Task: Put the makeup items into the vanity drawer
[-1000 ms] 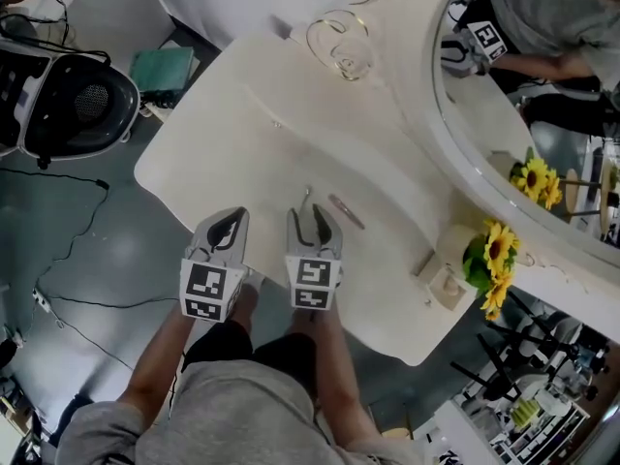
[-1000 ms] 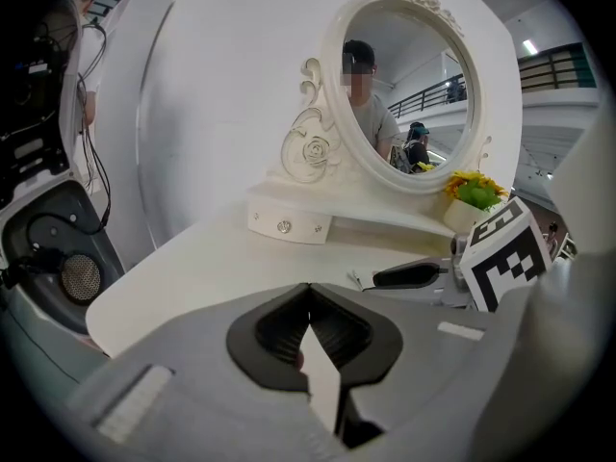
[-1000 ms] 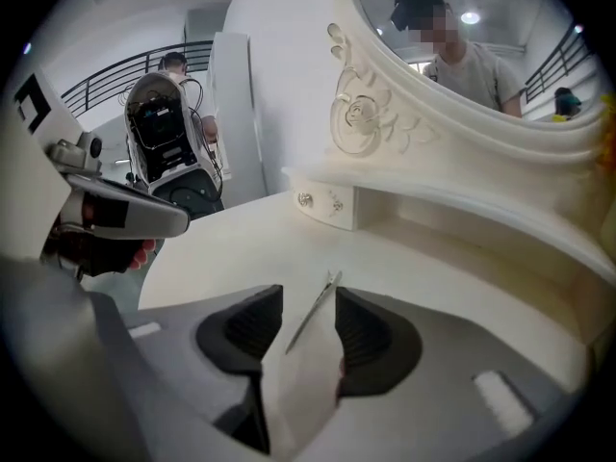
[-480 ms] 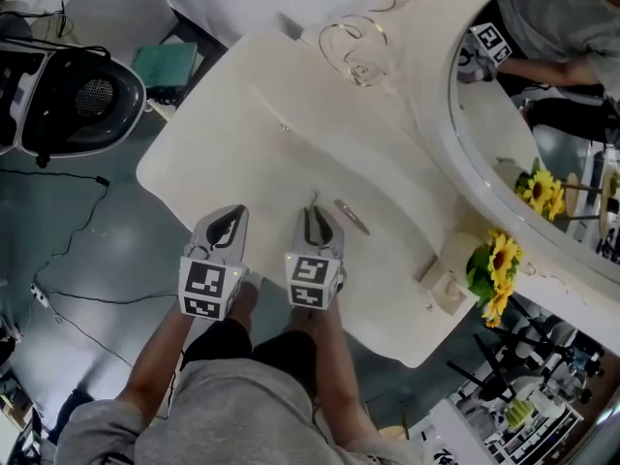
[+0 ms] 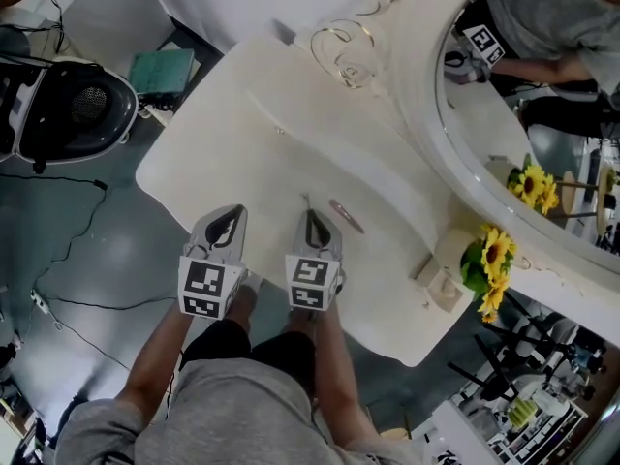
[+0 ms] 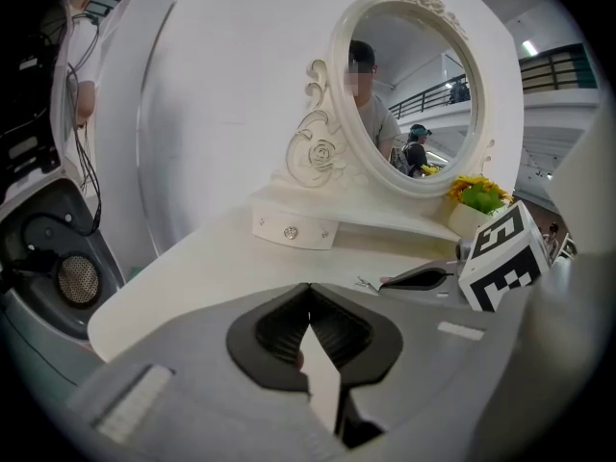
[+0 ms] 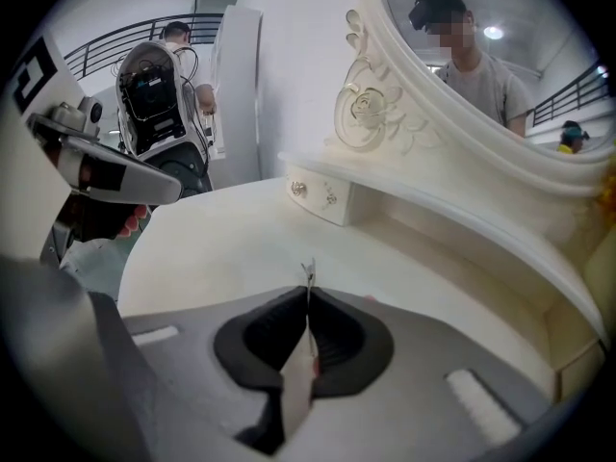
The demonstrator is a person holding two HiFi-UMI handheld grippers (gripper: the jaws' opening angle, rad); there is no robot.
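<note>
Cream counter (image 5: 242,153), smooth matt top with a curved outline, over a glossy grey floor (image 5: 87,250) strung with thin black cables. At the back, an oval mirror (image 5: 504,114) in a thick moulded frame, with a carved scroll and rose (image 6: 313,152) at its base. Beside the scroll sits a small boxy drawer (image 6: 294,231), its cream front set with little faceted knobs, closed. Sunflowers (image 5: 489,255) with green leaves stand at the counter's right end, under the mirror. Left gripper (image 5: 232,217): grey shell, ribbed black pads; its fingers meet at the tips with nothing between them, held over the counter's near edge. Right gripper (image 5: 312,217), just beside it and built the same: its fingers have just been closing and now pinch a wiry metal piece (image 7: 308,275), very thin and bright, which pokes out past the tips over the counter; too small to tell its exact form. A slim pinkish stick (image 5: 346,215) lies flat on the counter just to the right of the right gripper, apart from it and angled toward the mirror. Both items are well apart from the drawer.
</note>
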